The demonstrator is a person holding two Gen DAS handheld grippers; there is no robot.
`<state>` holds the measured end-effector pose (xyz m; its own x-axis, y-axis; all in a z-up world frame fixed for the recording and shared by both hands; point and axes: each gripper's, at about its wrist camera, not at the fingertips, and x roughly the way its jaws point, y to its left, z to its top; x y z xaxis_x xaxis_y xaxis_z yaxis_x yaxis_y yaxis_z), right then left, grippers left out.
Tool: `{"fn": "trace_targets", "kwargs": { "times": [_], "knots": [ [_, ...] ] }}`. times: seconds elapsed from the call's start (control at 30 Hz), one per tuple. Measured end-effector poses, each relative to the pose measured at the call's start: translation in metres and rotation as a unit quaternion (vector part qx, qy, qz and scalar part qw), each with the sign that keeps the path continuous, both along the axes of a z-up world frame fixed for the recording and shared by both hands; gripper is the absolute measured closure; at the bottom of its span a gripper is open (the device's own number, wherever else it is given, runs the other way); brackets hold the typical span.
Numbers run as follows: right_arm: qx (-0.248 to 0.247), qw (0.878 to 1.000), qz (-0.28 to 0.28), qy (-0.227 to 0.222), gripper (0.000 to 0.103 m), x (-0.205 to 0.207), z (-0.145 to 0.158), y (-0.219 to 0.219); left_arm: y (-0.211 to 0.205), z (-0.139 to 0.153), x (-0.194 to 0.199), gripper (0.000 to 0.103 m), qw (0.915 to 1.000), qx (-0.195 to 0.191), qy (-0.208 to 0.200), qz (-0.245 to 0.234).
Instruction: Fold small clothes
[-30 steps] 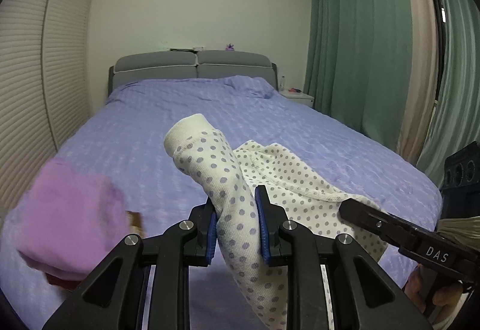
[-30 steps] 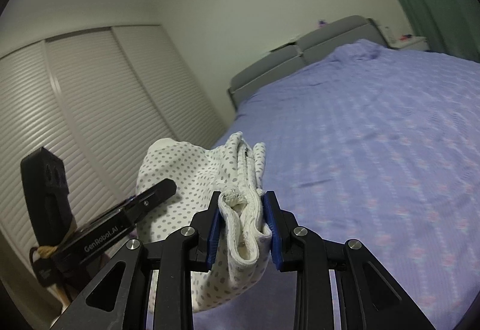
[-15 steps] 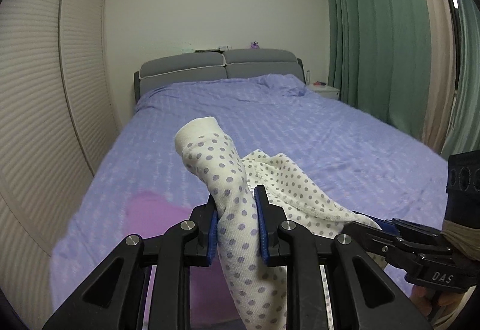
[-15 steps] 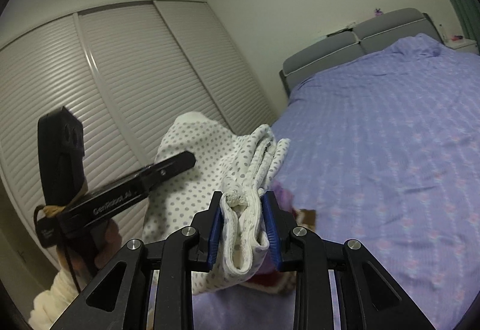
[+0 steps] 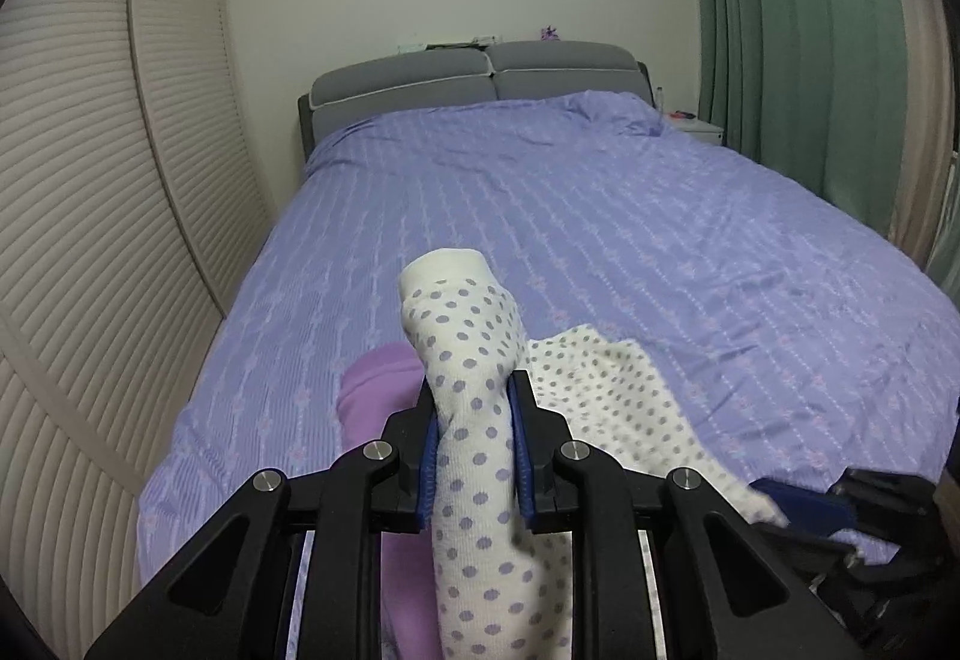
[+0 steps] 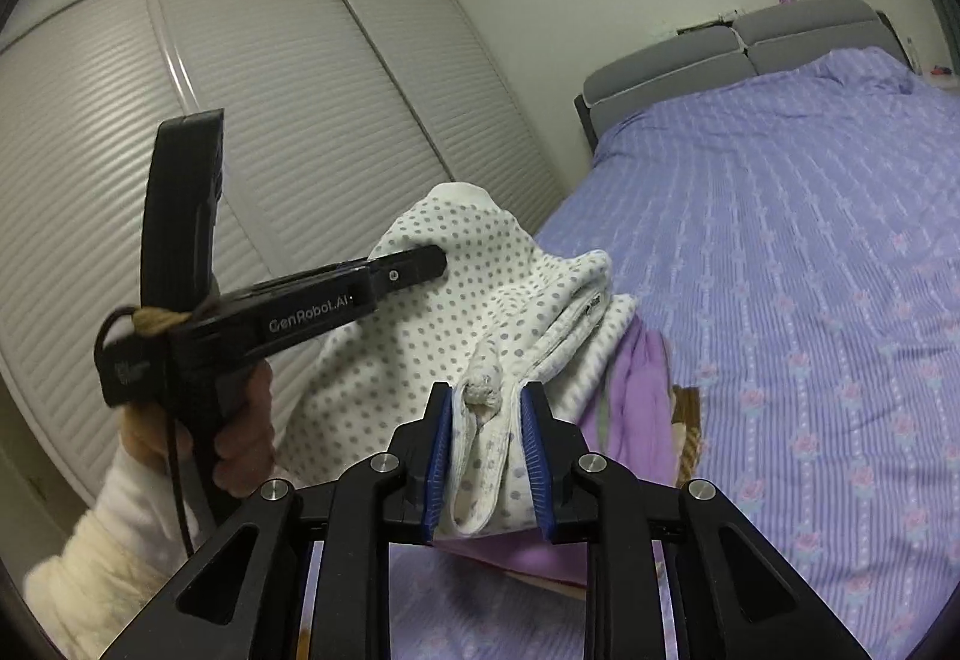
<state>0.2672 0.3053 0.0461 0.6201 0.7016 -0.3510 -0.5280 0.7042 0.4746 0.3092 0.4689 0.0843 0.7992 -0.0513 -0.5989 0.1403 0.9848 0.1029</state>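
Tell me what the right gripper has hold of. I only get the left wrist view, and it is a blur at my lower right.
Observer: The right gripper is clamped on a bunched white edge of the polka-dot garment, and its jaws are closing tighter.
Operator: Report what lies under the garment on that side.
Observer: Something brown pokes out beside the purple cloth on the bed. I cannot tell what it is.
Operator: Check my own grip from there.
Observer: The left gripper pinches the garment's upper end. A hand in a white sleeve holds its handle.
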Motion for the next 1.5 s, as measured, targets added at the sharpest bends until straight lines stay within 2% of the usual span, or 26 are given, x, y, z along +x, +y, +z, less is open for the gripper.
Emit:
{"fn": "trace_targets", "kwargs": {
  "times": [0.13,0.2,0.23,0.27,0.33,0.4,0.57,0.6,0.7,0.73,0.77,0.83,0.87,0.93,1.03,1.2,1.37,1.5],
  "knots": [
    [-0.003,1.0,-0.006,0.009,0.078,0.005,-0.003,-0.002,0.015,-0.015,0.008,0.079,0.9992,-0.014,0.025,0.027],
    [-0.004,1.0,-0.006,0.021,0.078,0.009,-0.006,-0.004,0.024,-0.019,0.009,0.073,0.9985,-0.024,0.03,0.039],
    [-0.007,1.0,-0.007,0.02,0.078,0.008,-0.003,-0.002,0.028,-0.02,0.008,0.064,0.9981,-0.029,0.03,0.047],
    [-0.011,1.0,-0.006,0.019,0.076,0.006,-0.003,-0.001,0.031,-0.018,0.006,0.048,0.9974,-0.031,0.026,0.059],
    [-0.017,1.0,-0.006,0.016,0.071,0.003,-0.004,0.0,0.036,-0.012,0.001,0.037,0.9964,-0.036,0.012,0.076],
    [-0.018,1.0,-0.008,0.019,0.053,0.003,-0.005,0.0,0.044,-0.005,0.0,0.035,0.9942,-0.052,0.007,0.094],
    [-0.014,0.999,-0.008,0.028,0.048,-0.002,0.001,-0.006,0.05,0.011,-0.01,0.032,0.9863,-0.058,-0.016,0.153],
    [-0.007,1.0,-0.01,0.022,0.042,-0.006,0.006,-0.012,0.046,0.013,-0.014,0.032,0.9855,-0.049,-0.017,0.161],
    [-0.013,1.0,-0.022,-0.002,0.025,-0.018,0.02,-0.028,0.017,0.023,-0.037,0.03,0.9851,-0.015,-0.035,0.168],
    [-0.023,0.999,-0.028,-0.01,0.022,-0.021,0.025,-0.035,0.006,0.025,-0.047,0.024,0.9857,-0.011,-0.044,0.162],
    [-0.031,0.999,-0.034,-0.017,0.019,-0.024,0.029,-0.042,-0.005,0.026,-0.055,0.013,0.9856,-0.004,-0.047,0.162],
    [-0.051,0.997,-0.042,-0.035,0.012,-0.031,0.038,-0.061,-0.027,0.028,-0.07,0.005,0.9853,0.013,-0.062,0.159],
    [-0.062,0.996,-0.044,-0.042,0.01,-0.033,0.041,-0.068,-0.041,0.027,-0.078,0.005,0.9859,0.027,-0.068,0.151],
    [-0.086,0.993,-0.057,-0.061,0.01,-0.04,0.048,-0.09,-0.072,0.021,-0.092,0.005,0.9848,0.064,-0.067,0.147],
    [-0.115,0.987,-0.075,-0.079,0.01,-0.049,0.054,-0.118,-0.111,0.013,-0.113,0.003,0.9864,0.078,-0.078,0.122],
    [-0.146,0.981,-0.092,-0.093,0.009,-0.072,0.055,-0.17,-0.165,0.004,-0.139,0.002,0.9901,0.066,-0.081,0.095],
    [-0.187,0.971,-0.115,-0.092,0.009,-0.101,0.052,-0.224,-0.227,-0.002,-0.164,0.0,0.9892,0.071,-0.107,0.071],
    [-0.19,0.97,-0.132,-0.075,0.009,-0.123,0.051,-0.272,-0.268,-0.009,-0.175,0.0,0.9941,0.026,-0.094,0.049]
  ]
}}
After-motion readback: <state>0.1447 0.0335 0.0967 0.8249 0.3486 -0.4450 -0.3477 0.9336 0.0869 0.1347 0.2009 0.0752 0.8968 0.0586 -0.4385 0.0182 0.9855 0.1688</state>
